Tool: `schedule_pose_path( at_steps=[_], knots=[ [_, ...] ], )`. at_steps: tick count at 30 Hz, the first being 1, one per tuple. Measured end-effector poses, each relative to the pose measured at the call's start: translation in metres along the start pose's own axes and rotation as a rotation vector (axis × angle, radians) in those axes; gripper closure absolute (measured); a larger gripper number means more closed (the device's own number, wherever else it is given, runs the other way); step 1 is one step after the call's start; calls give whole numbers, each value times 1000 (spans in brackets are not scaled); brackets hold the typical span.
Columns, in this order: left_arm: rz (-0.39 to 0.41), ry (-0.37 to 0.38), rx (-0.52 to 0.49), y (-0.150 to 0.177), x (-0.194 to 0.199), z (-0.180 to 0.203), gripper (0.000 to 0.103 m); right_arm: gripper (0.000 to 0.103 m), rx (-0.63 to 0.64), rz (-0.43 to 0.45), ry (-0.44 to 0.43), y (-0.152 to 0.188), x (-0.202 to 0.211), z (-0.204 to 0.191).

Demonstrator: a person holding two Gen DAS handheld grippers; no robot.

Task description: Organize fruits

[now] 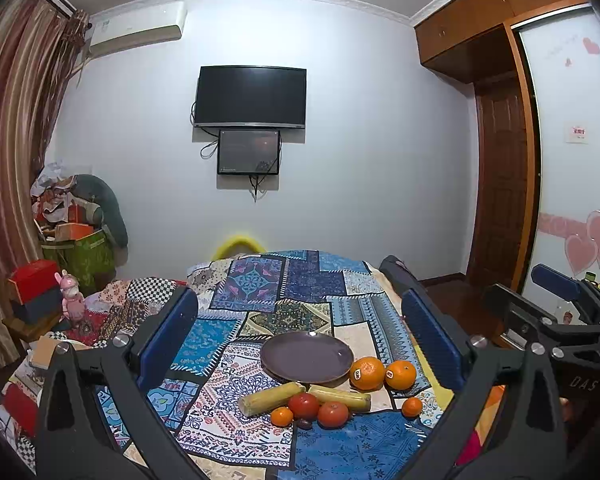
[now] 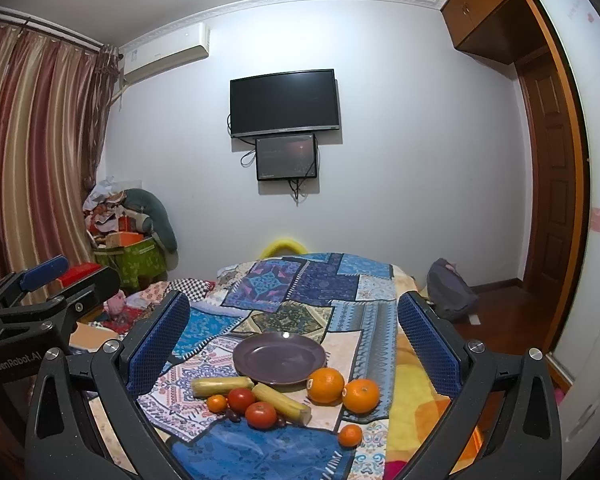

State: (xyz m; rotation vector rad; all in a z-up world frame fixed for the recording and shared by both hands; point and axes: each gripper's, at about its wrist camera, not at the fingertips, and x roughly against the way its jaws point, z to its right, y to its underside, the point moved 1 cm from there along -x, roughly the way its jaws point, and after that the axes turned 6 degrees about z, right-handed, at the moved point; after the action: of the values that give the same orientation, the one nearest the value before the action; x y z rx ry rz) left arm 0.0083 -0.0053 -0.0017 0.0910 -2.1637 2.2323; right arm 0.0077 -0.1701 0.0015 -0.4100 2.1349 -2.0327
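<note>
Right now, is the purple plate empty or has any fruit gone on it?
Empty. The purple plate shows a bare surface in both views; the oranges, tomatoes and corn lie on the cloth beside it.

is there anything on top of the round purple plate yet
Nothing sits on the round purple plate; its face shows bare in both views. The two big oranges and the corn cobs lie beside its near rim, which hides whatever is under it.

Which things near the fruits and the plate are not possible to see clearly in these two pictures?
- Small dark fruits between the tomatoes: too small to name, both views.
- Stickers on the two big oranges: print too small.
- Near edge of the patchwork cloth: cut off by the frame and gripper arms.
- Plate: its near rim is hidden by corn in the left wrist view.
</note>
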Motion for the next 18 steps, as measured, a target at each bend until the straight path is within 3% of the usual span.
schedule_pose_path(
  at_steps=[8, 11, 18],
  knots=[
    [-33, 12, 15, 5, -12, -3, 0, 0, -6, -24, 16, 6, -10, 4],
    [-67, 36, 33, 10, -22, -4, 5, 0, -24, -53, 5, 11, -17, 11],
    [-178, 56, 13, 32, -58, 3, 17, 15, 1, -125, 22, 28, -36, 24]
  ],
)
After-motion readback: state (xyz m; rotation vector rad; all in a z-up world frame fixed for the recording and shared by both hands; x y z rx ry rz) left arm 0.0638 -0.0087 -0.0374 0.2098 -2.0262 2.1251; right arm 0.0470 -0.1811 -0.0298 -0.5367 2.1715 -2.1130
